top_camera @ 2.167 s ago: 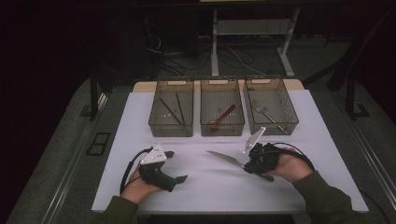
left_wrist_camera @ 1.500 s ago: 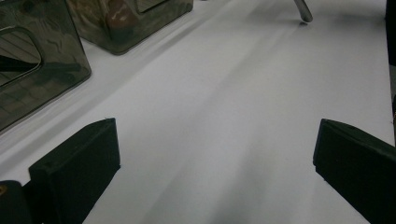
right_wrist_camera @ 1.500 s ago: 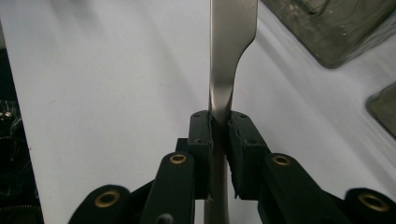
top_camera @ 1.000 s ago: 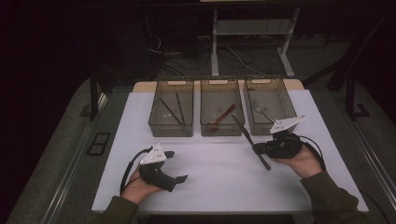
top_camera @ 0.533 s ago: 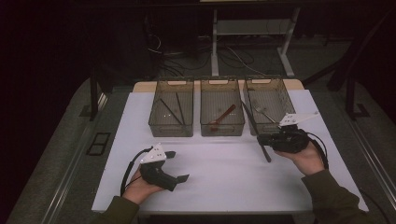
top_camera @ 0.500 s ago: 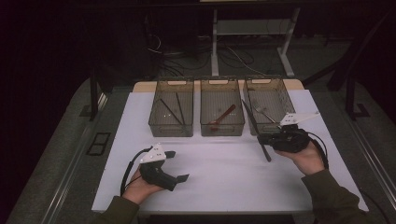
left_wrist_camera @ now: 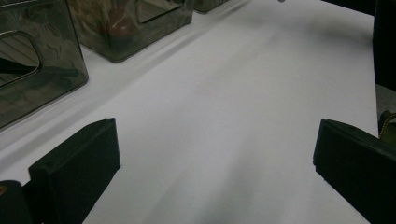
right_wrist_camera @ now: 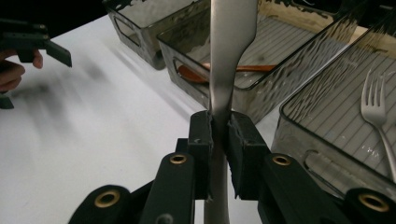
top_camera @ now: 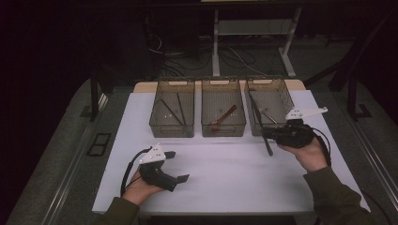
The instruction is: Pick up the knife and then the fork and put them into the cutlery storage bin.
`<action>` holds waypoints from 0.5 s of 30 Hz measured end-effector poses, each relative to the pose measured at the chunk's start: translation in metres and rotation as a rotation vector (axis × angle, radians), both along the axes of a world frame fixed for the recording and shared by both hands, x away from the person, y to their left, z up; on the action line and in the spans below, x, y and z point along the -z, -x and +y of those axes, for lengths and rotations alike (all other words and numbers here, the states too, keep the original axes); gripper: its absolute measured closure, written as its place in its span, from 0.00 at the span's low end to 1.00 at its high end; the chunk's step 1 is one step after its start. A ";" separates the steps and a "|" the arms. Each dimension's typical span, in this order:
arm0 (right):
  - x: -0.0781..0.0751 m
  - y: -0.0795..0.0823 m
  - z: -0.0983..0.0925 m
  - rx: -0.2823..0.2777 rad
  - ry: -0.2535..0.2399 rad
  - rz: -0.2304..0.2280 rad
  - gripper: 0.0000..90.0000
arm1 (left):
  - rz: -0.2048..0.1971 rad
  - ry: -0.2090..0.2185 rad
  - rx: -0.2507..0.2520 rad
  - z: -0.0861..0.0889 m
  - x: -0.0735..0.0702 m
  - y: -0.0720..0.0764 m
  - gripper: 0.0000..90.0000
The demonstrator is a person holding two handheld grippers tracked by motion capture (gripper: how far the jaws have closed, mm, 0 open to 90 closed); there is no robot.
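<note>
Gripping a knife (top_camera: 261,123) near the counter's (top_camera: 234,168) far right corner, the right tongs (top_camera: 268,135) tilt its blade over the right bin (top_camera: 281,101), while the left tongs (left_wrist_camera: 210,177) gape empty and the right gripper view shows pads clenched on its handle (right_wrist_camera: 219,135).

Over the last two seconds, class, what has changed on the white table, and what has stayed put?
The right gripper, shut on a flat silver metal utensil, carried it from the table's middle up to the right-hand smoky clear plastic bin, swinging it from lying flat to pointing over that bin. The left gripper stayed open and resting; the three bins kept their contents.
</note>
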State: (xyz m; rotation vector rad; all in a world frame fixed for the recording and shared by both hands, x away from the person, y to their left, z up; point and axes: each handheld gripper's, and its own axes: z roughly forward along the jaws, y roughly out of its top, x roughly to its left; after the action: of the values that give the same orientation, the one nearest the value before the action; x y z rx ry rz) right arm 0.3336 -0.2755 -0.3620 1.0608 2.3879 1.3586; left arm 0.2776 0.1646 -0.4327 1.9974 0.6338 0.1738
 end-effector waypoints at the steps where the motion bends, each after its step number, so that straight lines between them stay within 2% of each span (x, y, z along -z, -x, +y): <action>1: -0.001 -0.001 0.000 0.007 -0.002 0.001 0.87 | 0.001 -0.001 0.000 0.000 0.000 0.000 0.00; 11: -0.014 -0.013 -0.005 0.051 -0.007 -0.030 0.87 | 0.004 0.001 -0.001 0.000 0.000 0.000 0.00; 15: -0.020 -0.018 -0.009 0.074 -0.028 -0.044 0.87 | 0.004 -0.001 -0.001 0.000 0.000 0.000 0.00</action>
State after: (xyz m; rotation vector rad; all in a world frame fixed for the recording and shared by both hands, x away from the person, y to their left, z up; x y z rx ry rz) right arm 0.3515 -0.2846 -0.3422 1.1035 2.2813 1.3797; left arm 0.2777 0.1642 -0.4329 1.9986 0.6377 0.1713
